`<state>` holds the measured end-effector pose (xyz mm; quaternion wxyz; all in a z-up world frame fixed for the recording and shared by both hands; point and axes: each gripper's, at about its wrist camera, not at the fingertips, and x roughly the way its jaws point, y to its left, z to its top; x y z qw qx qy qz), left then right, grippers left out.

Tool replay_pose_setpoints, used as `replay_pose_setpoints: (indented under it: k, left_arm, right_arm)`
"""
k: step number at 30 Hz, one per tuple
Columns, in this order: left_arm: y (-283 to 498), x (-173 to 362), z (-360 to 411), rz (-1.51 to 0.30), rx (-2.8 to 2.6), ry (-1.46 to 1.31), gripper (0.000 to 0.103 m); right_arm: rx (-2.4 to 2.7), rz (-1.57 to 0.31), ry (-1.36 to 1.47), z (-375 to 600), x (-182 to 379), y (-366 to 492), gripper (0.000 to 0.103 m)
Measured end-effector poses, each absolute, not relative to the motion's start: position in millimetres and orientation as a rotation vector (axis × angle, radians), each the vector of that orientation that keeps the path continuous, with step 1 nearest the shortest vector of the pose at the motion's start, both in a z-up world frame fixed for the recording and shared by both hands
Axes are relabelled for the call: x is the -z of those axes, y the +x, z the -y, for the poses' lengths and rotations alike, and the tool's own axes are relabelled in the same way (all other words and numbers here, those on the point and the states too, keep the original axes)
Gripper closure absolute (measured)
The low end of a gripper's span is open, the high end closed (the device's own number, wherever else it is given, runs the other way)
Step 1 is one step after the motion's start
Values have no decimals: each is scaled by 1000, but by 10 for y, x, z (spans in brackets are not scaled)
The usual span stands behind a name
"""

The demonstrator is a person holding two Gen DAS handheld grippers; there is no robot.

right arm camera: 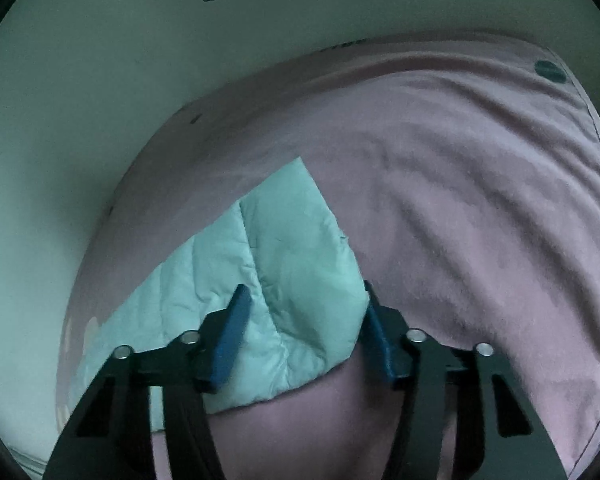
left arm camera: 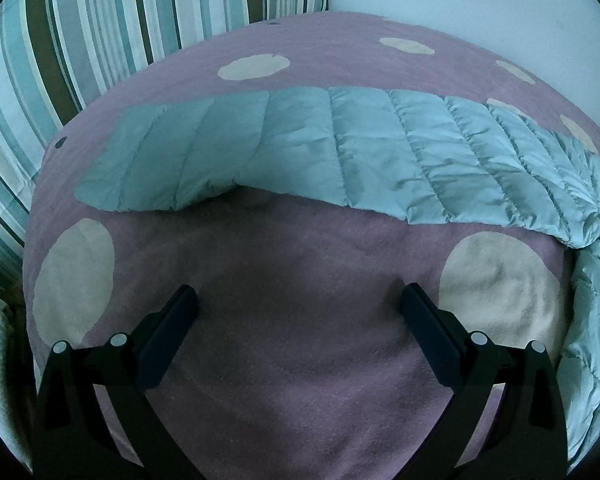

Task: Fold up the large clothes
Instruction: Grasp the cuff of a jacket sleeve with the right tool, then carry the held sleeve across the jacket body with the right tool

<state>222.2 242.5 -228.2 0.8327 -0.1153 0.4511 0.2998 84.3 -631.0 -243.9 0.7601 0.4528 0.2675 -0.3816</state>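
A bed (left arm camera: 300,360) under a mauve spotted blanket, a pale wall behind, carries the quilted teal jacket (left arm camera: 340,152), whose long axis runs across the far side parallel to the wall. The right claw (right arm camera: 304,320) is nearer: half-open, straddling a jacket corner, pads apparently not pressing. The left claw (left arm camera: 300,304) gapes wide and empty, the jacket lying ahead. The jacket's remainder runs out of view.

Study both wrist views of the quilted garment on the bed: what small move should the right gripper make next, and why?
Probably close the right gripper on the quilted garment: its jaws straddle a puffy edge, pads apparently not yet pressing. The left gripper hangs open over the bare purple blanket, holding nothing.
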Motion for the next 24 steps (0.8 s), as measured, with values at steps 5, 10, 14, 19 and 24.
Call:
replay_pose_setpoints:
  k: [5,10,14,19,24]
  left_arm:
    - [2228,2293,-2412,-960,-639,-237,2]
    - [2228,2304,-2422,-963,-636,-240,2]
    - [2234,2318,-2423,-967,-637,-235,2]
    - [2222,2334,-2422,-966,-635,-238,2]
    - [2220,2345,-2427,-968,-634,-238,2]
  right_arm:
    - [796,-586,973,6416,2469,1056,90]
    - [772,-578,872,6277,2262,1257,93]
    - [723,-561,778,6031,2014,1480,93]
    - [589,-552,622,5417,1605,1875,93]
    - [421,-597,451,4588,1384,2525,93]
